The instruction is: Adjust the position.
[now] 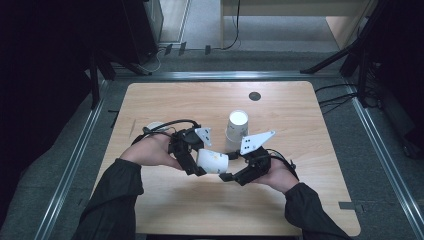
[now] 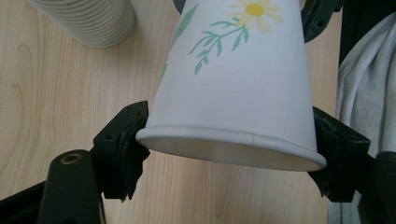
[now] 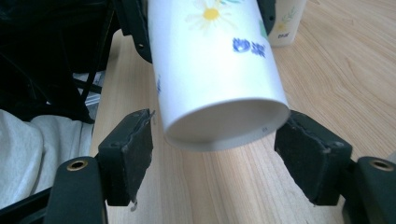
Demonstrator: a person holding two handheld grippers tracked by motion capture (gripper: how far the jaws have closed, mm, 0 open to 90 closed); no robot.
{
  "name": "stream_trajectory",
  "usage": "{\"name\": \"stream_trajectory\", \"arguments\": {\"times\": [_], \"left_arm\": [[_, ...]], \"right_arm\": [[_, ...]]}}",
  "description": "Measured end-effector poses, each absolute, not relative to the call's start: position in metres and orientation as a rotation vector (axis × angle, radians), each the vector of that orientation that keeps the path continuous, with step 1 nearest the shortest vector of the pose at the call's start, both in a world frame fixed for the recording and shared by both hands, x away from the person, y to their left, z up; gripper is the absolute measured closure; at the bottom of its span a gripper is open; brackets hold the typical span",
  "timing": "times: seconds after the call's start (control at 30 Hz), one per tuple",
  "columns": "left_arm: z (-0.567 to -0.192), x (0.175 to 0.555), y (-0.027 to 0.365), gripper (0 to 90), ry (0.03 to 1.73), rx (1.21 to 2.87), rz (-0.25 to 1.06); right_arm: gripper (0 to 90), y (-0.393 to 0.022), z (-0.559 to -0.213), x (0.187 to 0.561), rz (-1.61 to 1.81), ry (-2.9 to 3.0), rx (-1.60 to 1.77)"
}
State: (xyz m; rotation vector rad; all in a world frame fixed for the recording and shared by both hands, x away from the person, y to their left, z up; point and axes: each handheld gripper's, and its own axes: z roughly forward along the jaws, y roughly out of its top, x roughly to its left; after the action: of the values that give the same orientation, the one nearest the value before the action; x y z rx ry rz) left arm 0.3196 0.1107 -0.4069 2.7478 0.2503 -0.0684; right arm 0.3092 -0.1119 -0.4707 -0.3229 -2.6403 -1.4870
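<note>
Left gripper [image 2: 229,154] clamped the paper cup [image 2: 233,84] at its rim; right gripper [image 3: 215,154] stood open around its base, pads clear of it, bare table [image 1: 300,125] beyond.

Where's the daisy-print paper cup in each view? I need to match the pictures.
High view: daisy-print paper cup lies sideways at centre, between both hands.
Left gripper view: fills the upper middle, rim toward the camera.
Right gripper view: top centre, base toward the camera.
Shared landmark: the stack of cups.
</note>
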Motion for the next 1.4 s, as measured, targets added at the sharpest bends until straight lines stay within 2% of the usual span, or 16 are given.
{"name": "stream_trajectory", "arguments": {"times": [0.37, 0.8, 1.4], "left_arm": [[-0.426, 0.32, 0.107, 23.5, 0.239, 2.798, -0.121], [-0.424, 0.319, 0.106, 23.6, 0.235, 2.792, -0.099], [-0.424, 0.318, 0.107, 23.4, 0.212, 2.768, -0.108]], "right_arm": [[28.0, -0.106, -0.473, 0.309, -1.469, -2.643, -0.325], [28.4, -0.098, -0.477, 0.308, -1.458, -2.658, -0.313], [34.0, -0.095, -0.476, 0.306, -1.456, -2.685, -0.277]]}}
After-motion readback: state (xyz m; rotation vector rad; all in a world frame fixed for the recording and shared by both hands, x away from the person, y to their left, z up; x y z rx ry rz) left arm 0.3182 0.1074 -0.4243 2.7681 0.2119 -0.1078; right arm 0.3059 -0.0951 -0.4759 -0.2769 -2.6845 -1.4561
